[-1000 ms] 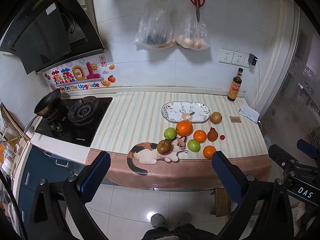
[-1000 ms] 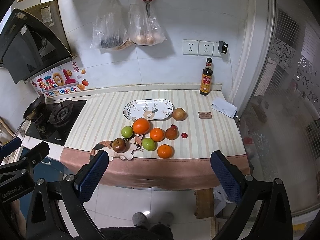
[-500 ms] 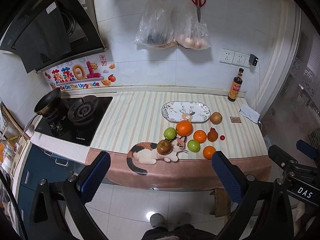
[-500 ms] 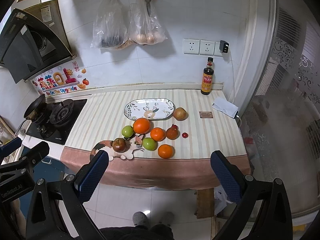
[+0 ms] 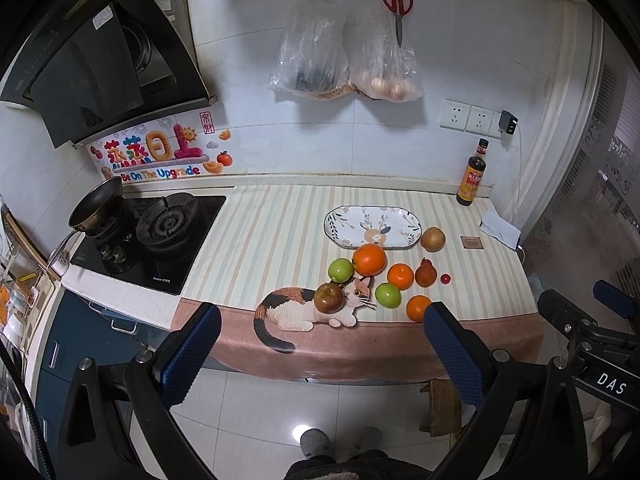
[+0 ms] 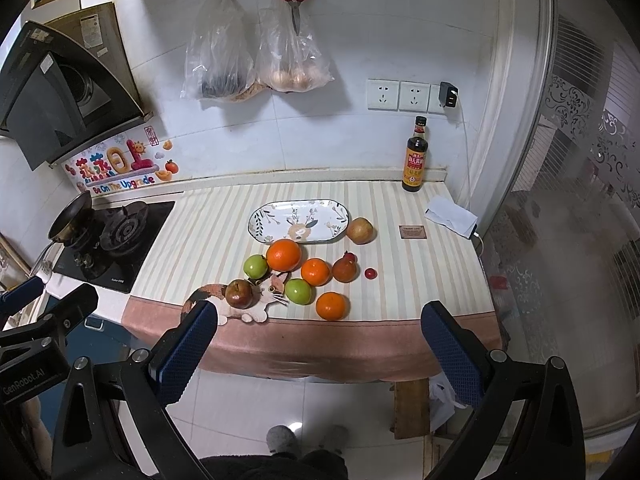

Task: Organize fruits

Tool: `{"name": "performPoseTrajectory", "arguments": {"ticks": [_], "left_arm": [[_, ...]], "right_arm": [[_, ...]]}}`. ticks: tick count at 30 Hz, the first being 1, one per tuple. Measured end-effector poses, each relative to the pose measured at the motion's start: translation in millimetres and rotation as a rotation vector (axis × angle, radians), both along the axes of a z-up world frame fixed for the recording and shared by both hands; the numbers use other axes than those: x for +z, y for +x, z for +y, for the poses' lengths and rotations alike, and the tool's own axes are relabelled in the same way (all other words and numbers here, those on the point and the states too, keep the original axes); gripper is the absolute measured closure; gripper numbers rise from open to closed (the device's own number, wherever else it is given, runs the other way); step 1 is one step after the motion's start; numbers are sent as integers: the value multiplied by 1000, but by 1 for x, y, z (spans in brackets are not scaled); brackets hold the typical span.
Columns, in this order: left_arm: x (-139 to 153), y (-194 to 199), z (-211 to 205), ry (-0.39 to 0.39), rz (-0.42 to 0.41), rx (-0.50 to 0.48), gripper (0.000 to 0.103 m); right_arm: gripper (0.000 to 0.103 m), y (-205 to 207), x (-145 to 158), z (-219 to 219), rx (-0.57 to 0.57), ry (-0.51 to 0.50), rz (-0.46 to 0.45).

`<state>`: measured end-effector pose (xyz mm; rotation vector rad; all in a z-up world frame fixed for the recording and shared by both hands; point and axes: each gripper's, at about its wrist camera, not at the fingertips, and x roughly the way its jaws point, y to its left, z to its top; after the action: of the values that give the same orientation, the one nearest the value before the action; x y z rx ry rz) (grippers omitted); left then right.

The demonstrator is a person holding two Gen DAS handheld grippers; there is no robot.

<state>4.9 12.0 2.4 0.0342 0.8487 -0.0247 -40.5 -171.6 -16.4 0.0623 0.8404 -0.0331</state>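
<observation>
Left wrist view: the left gripper gapes wide and empty, like the right gripper; the fruits cluster well ahead of both, just short of the plate.

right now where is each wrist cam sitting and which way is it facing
Left wrist: held back from the counter edge above the floor, looking forward and down at the oval plate; the open left gripper, the person's feet, and the right gripper at the right edge show.
Right wrist: same stand-off, further right, facing the same plate; the open right gripper, the feet, and the left gripper at the left edge show.
Shared: the plate, the fruit, the sauce bottle and the stove.
</observation>
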Motion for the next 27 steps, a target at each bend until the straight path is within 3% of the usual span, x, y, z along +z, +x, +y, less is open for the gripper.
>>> {"name": "performPoseTrajectory", "arguments": {"ticks": [21, 27], "left_arm": [[3, 11, -3, 2, 4, 1, 0], [-5, 22, -2, 13, -24, 10, 0]], "right_arm": [[0, 3, 1, 2, 0, 9, 1], [0, 11, -7, -2, -22, 55, 1]]}}
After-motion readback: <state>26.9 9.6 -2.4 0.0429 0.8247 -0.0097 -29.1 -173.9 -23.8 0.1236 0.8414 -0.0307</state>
